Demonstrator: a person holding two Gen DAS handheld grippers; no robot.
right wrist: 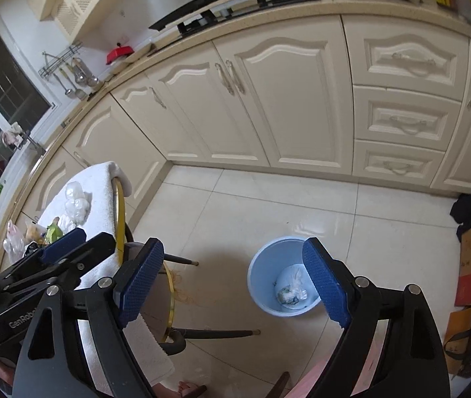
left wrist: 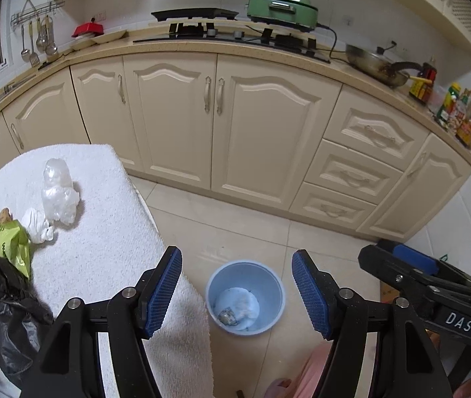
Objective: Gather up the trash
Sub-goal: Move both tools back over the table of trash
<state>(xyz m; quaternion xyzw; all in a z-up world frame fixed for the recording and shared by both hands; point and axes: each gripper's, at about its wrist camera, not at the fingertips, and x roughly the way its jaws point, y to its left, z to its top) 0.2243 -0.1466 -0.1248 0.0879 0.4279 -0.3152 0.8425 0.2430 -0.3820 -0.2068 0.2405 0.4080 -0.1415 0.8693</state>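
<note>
While both hand-held grippers gape empty, blue bin (right wrist: 283, 278) below.

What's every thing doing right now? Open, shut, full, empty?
left gripper: open, holding nothing
right gripper: open, holding nothing
blue bin: upright on the floor, a little trash inside
cabinet doors: shut
drawers: shut
clear plastic wad: lying on the white towel

The black bag (left wrist: 6, 315) at the table's left edge is cut off by the picture's border, and so is the pile beside it. What lies in the blue bin (left wrist: 245, 298) is too small to name — pale crumpled scraps. The right gripper's finger (right wrist: 326, 285) hides the bin's right rim.
</note>
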